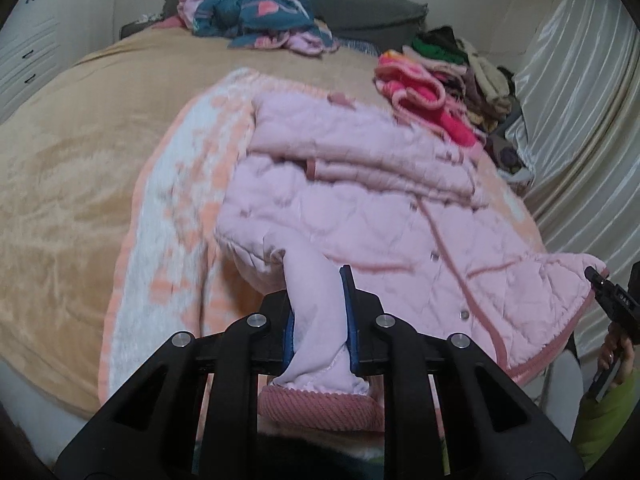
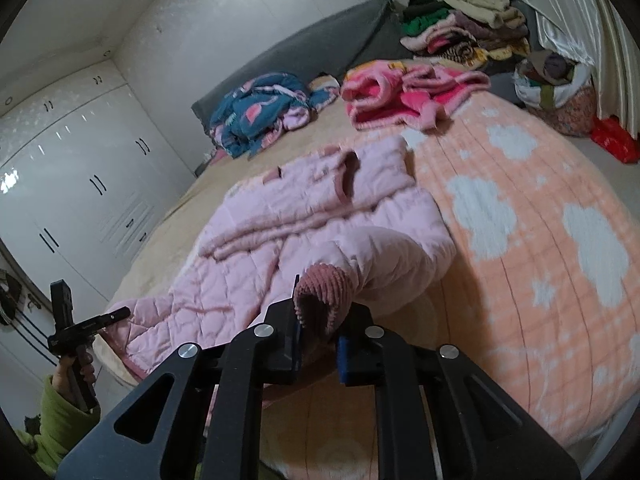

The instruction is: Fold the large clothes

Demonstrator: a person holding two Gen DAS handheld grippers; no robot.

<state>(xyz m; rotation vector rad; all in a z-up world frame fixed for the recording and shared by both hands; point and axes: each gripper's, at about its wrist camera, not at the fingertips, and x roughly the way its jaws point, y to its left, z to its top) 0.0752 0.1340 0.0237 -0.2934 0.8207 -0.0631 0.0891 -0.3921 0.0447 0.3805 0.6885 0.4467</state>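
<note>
A pale pink quilted jacket (image 1: pixel 360 200) lies partly folded on the bed, over an orange blanket with white clouds (image 2: pixel 520 200). My left gripper (image 1: pixel 320 320) is shut on one sleeve just above its ribbed dark-pink cuff (image 1: pixel 320 404), which hangs below the jaws. My right gripper (image 2: pixel 320 340) is shut on the ribbed cuff (image 2: pixel 324 296) of the other sleeve, raised off the jacket (image 2: pixel 300 232). Each view shows the other gripper at its edge: the right gripper (image 1: pixel 612 296) by the jacket's hem, the left gripper (image 2: pixel 80 320) held by a hand in a green sleeve.
A blue patterned garment (image 1: pixel 252 12) and a bright pink one (image 2: pixel 400 96) lie further up the bed. Folded clothes (image 2: pixel 460 28) are stacked by the grey headboard (image 2: pixel 320 36). A full bag (image 2: pixel 556 88) and curtain (image 1: pixel 580 100) stand to the right, white wardrobes (image 2: pixel 80 180) to the left.
</note>
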